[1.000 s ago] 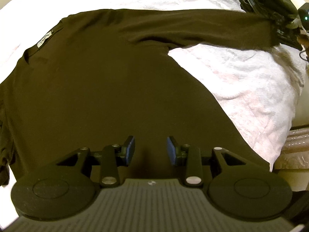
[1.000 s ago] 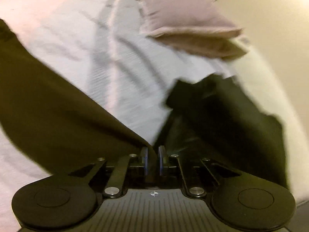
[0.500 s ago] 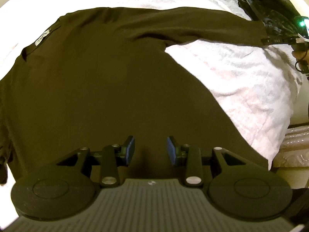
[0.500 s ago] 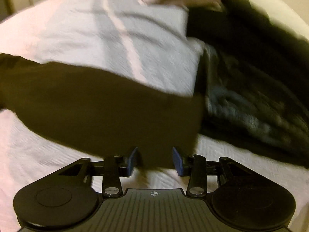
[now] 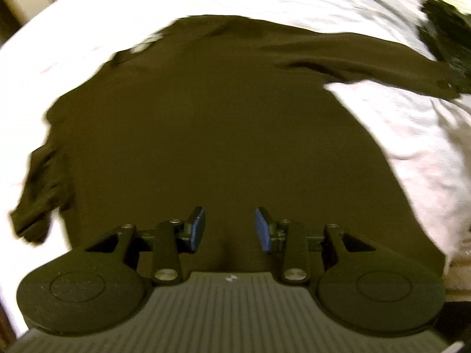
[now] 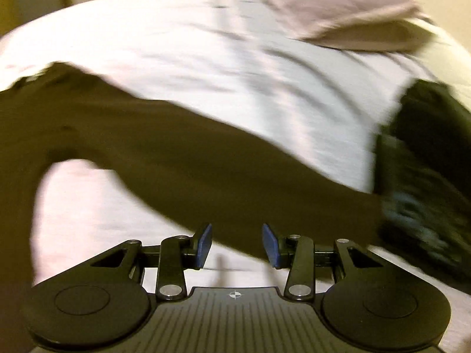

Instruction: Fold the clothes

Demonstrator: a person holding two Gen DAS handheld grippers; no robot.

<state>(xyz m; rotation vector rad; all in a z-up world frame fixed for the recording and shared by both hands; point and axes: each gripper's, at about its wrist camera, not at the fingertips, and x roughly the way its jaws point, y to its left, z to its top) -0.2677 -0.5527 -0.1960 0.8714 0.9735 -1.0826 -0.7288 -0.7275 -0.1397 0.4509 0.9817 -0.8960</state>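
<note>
Shirt (image 5: 223, 135) lay flat on bed (image 5: 418, 135), sleeve (image 6: 235, 170) stretched toward dark pile (image 6: 426, 176). Looked soft, light, limp; probably best pinched at cuff or hem. Left claw (image 5: 230, 229) hung spread above hem, holding nothing. Right claw (image 6: 237, 245) spread too, empty, beside sleeve.

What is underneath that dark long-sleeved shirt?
The shirt lies spread flat on a white bedspread, which shows all around it. Whatever lies directly beneath the fabric is covered, so I cannot tell. Both grippers hover open above it.
</note>
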